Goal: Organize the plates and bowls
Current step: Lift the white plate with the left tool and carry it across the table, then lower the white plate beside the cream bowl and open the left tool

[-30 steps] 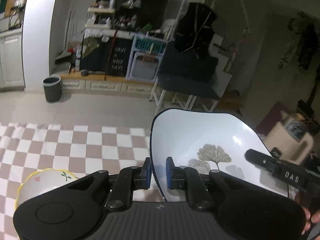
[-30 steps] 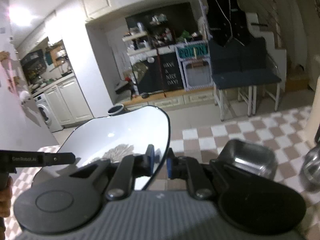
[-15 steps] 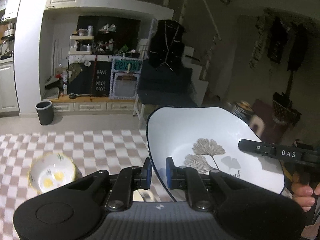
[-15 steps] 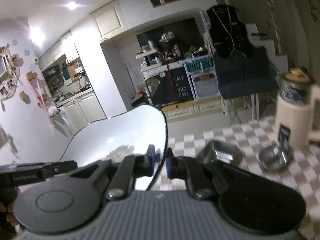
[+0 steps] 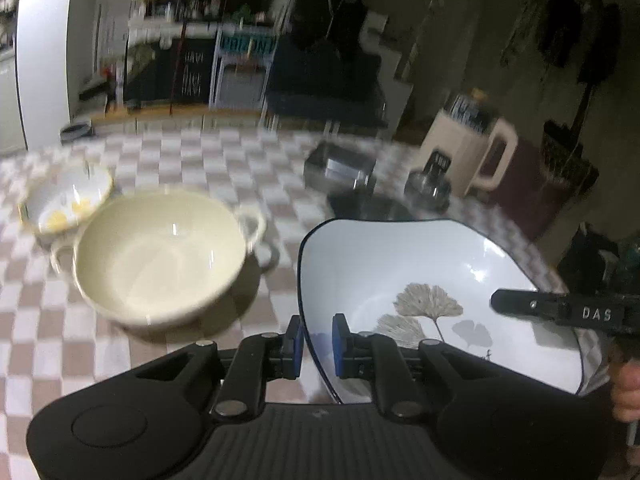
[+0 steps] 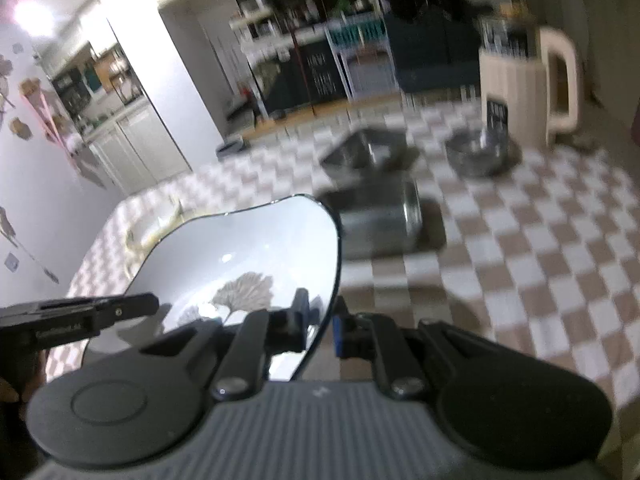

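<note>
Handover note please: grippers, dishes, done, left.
Left hand-held gripper: shut on the white leaf-print plate, pinching its left rim.
Right hand-held gripper: shut on the opposite rim; plate held clear of the checkered tablecloth.
On the table: cream two-handled bowl, small flowered bowl behind it, steel containers and a steel bowl on the right.
Done: plate lifted.
Left: set it down, sort the rest.

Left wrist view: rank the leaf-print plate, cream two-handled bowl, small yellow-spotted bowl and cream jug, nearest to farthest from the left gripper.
1. Leaf-print plate, clamped in the left gripper.
2. Cream two-handled bowl, ahead left.
3. Small yellow-spotted bowl, far left.
4. Cream jug, far right.
</note>
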A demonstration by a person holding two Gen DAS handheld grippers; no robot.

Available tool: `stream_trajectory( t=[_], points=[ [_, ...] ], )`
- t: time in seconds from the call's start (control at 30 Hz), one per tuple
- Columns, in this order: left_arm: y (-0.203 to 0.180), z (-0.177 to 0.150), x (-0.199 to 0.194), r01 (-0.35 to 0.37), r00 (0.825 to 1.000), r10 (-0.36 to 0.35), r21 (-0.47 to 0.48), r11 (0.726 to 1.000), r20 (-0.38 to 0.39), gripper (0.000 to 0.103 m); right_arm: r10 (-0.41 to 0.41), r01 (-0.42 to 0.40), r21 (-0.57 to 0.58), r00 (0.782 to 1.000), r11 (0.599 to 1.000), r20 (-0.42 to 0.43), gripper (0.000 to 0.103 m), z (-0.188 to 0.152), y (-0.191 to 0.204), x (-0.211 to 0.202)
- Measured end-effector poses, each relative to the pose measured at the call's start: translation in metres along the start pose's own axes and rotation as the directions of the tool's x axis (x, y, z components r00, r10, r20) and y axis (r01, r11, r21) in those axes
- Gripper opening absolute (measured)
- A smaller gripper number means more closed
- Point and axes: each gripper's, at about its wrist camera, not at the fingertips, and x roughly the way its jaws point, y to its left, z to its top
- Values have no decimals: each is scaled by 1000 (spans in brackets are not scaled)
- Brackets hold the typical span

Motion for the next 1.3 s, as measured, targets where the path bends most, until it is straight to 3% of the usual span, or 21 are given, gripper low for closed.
stream_trajectory(
  t=[0.1,0.23,0.5,1.03,1.3],
  points=[
    [10,-12,18,4,997,-7,-40,999,-77,17,-35,33,-23,997,999,-69,14,0,5,16],
    [14,-23,38,-47,990,46,-4,999,-130,21,-70,60,-75,988,995,-137,14,-3,18,40],
    [24,-29,69,-89,976,88,1,996,-201,19,-121,98,-163,983,982,-139,10,2,32,59],
    [24,-22,78,-115,976,120,38,993,-184,18,-155,133,-154,977,979,-146,9,10,31,73],
    [26,-17,72,-100,981,102,19,995,-167,12,-162,147,-83,962,986,-221,14,13,13,89]
  ],
)
